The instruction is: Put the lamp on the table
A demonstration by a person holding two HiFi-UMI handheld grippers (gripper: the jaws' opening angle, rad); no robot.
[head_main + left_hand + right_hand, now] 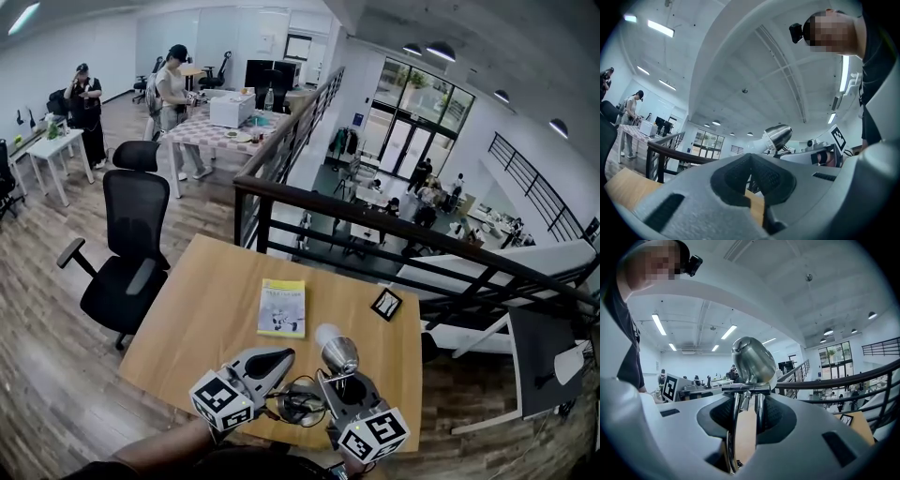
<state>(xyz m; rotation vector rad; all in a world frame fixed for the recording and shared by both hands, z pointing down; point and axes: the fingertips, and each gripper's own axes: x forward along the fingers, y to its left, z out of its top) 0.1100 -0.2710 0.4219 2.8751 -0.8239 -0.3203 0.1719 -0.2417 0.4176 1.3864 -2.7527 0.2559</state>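
the right gripper [745,397] was clenched on the thin twin rods of the shiny chrome metal lamp [752,364], its bell shade just beyond the jaw tips, while the left gripper [751,159] sat closed and empty beside it; the lamp looked rigid, slick and top-heavy, so it was best held by those rods.

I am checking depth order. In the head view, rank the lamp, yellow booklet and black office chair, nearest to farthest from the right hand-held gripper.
1. The lamp: held in the right hand-held gripper itself.
2. The yellow booklet: flat on the table, beyond the lamp.
3. The black office chair: on the floor, left of the table.
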